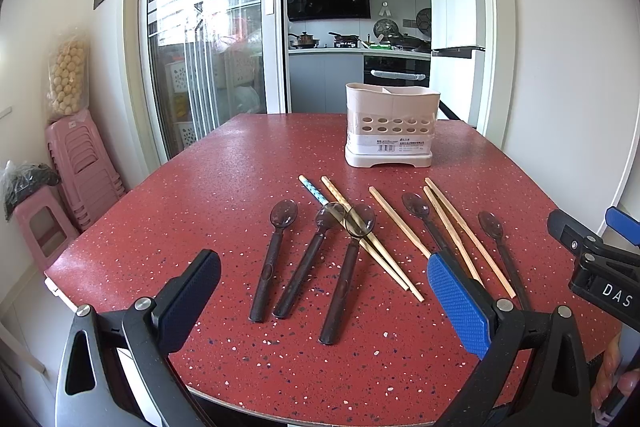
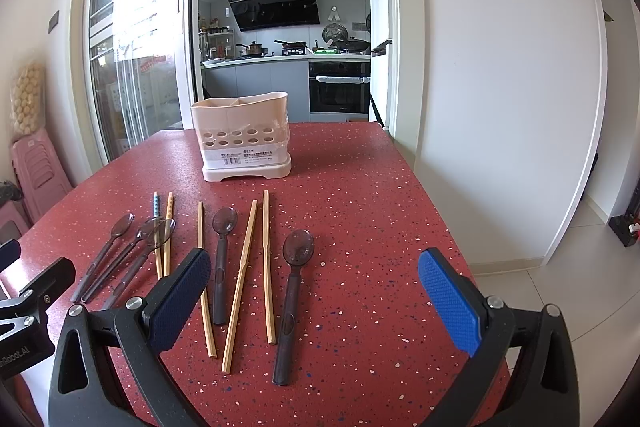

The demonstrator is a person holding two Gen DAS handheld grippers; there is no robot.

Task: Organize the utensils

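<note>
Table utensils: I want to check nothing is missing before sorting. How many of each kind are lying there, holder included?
Spoons: 5
Chopsticks: 5
Holder: 1
Total: 11

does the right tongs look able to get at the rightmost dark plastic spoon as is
Probably yes: the right tongs are open, and the rightmost dark plastic spoon lies alone between them, clear of the bamboo chopsticks.

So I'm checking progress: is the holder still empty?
Cannot tell for sure. The holder stands upright with nothing sticking above its rim; every spoon and chopstick in view lies on the table.
</note>
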